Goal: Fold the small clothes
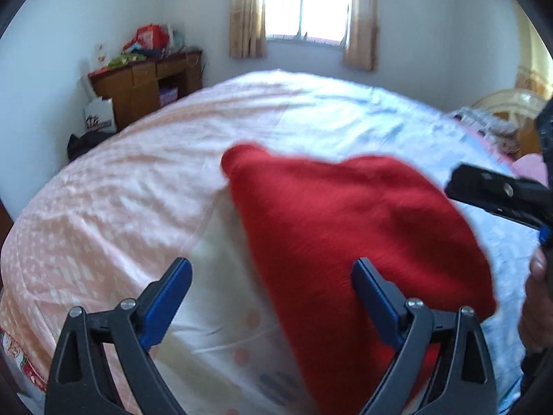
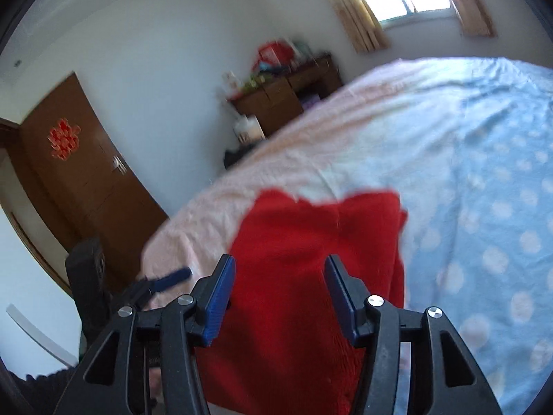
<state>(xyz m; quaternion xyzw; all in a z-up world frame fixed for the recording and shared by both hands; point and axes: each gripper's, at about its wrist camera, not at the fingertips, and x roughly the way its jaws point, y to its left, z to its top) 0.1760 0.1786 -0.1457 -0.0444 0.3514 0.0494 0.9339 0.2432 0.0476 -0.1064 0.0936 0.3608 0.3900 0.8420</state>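
Observation:
A red knitted garment (image 1: 345,235) lies on the bed, folded into a roughly rectangular shape; it also shows in the right wrist view (image 2: 311,269). My left gripper (image 1: 271,276) is open and empty, held above the garment's left edge. My right gripper (image 2: 280,276) is open and empty, held above the garment's near part. The right gripper also shows at the right edge of the left wrist view (image 1: 497,197). The left gripper's blue tip shows at the left of the right wrist view (image 2: 172,276).
The bed cover (image 1: 138,190) is pink on the left and blue with white dots on the right (image 2: 484,207). A cluttered wooden desk (image 1: 148,83) stands by the far wall. A brown door (image 2: 79,169) is at left. A window with curtains (image 1: 304,3) is behind the bed.

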